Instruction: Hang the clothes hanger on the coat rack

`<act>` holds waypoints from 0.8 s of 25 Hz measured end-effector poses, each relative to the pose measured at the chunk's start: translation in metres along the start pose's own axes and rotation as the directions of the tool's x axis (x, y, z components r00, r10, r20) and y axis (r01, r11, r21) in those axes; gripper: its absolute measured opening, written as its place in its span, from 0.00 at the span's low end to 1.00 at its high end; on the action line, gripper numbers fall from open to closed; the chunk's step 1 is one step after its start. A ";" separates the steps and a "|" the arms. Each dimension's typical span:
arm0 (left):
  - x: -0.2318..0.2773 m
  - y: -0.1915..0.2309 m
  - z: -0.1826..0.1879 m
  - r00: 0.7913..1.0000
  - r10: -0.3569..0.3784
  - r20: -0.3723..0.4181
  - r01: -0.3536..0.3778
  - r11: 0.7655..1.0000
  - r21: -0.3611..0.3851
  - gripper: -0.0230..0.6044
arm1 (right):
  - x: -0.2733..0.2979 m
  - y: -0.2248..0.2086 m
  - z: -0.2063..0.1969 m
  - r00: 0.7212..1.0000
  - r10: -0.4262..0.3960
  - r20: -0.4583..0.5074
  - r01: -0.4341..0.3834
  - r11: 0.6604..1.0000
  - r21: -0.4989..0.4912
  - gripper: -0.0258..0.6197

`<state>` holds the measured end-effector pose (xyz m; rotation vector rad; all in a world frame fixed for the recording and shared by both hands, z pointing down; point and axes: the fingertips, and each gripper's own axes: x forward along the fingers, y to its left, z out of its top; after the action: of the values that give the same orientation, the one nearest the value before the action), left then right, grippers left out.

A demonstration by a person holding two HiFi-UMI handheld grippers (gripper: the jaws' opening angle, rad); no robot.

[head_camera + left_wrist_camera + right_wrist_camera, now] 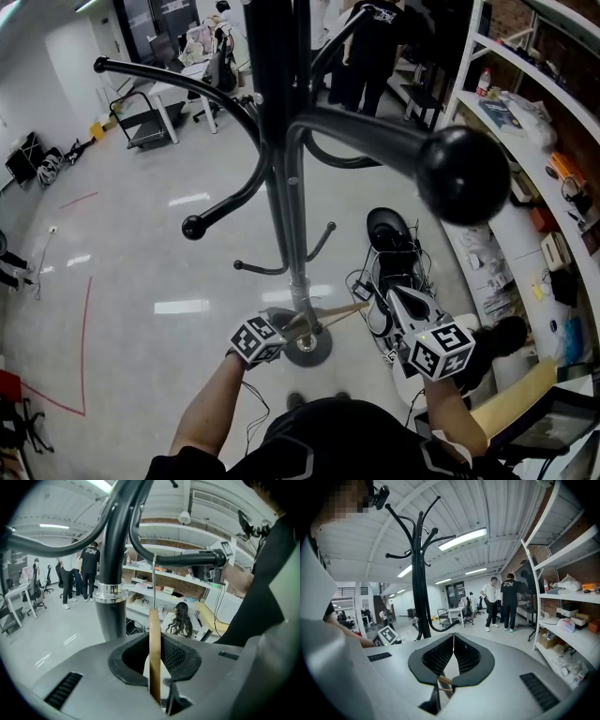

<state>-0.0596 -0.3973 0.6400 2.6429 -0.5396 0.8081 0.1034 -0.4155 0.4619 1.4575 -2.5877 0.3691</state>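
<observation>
Beside coat rack (112, 550): clothes hanger (154, 620) clamped upright in left hand-held gripper (155, 641).

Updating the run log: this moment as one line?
left gripper: shut on wooden clothes hanger | right gripper: shut on hanger end | metal hook: by arm of black metal coat rack | hung: unclear

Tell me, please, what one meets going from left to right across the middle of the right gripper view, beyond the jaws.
The left gripper's marker cube → the coat rack's pole → a white table → two standing people → the white shelves.
</observation>
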 end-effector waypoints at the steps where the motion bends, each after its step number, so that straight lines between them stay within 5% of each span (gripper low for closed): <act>1: 0.000 0.000 0.000 1.000 0.000 0.001 0.000 1.000 -0.002 0.12 | 0.000 0.000 0.000 1.000 0.002 0.000 -0.002 1.000 0.004 0.05; 20: 0.002 0.016 -0.003 0.998 0.070 0.007 -0.070 0.996 0.048 0.12 | -0.002 0.001 -0.003 1.000 -0.001 -0.002 0.001 1.000 -0.004 0.05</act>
<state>-0.0665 -0.4107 0.6472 2.6842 -0.6253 0.8453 0.1032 -0.4127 0.4641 1.4566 -2.5841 0.3644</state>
